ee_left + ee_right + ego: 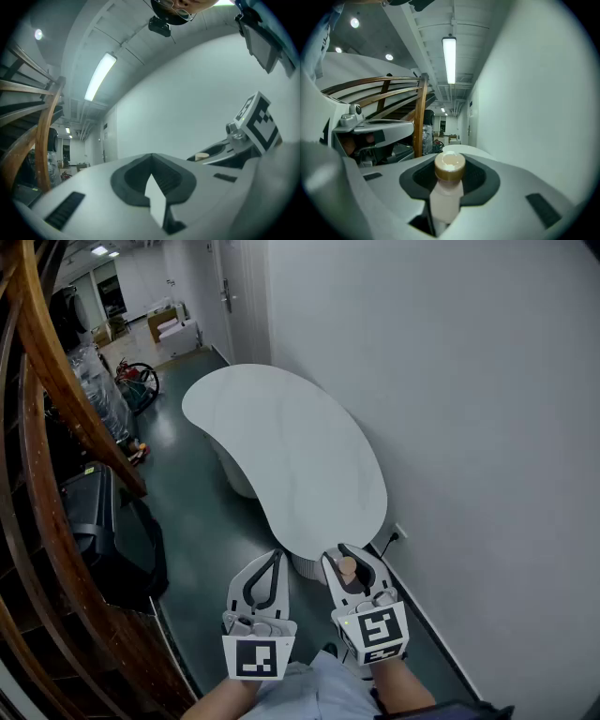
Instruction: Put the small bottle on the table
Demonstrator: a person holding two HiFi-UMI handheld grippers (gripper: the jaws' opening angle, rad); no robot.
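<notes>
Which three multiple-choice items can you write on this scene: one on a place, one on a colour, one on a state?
1. Where is the bottle?
A. In a box
B. Between the jaws of the right gripper
C. On a chair

2. What colour is the bottle's cap?
A. Brown
B. Blue
C. Green

3. How do the jaws of the left gripper stand?
A. Wide apart
B. Closed on a cup
C. Together, with nothing between them

Key:
1 B: the right gripper view shows the jaws pressing on the bottle's sides.
2 A: the cap is golden brown on a pale body.
3 C: the left gripper view shows the tips meeting and no object inside.
</notes>
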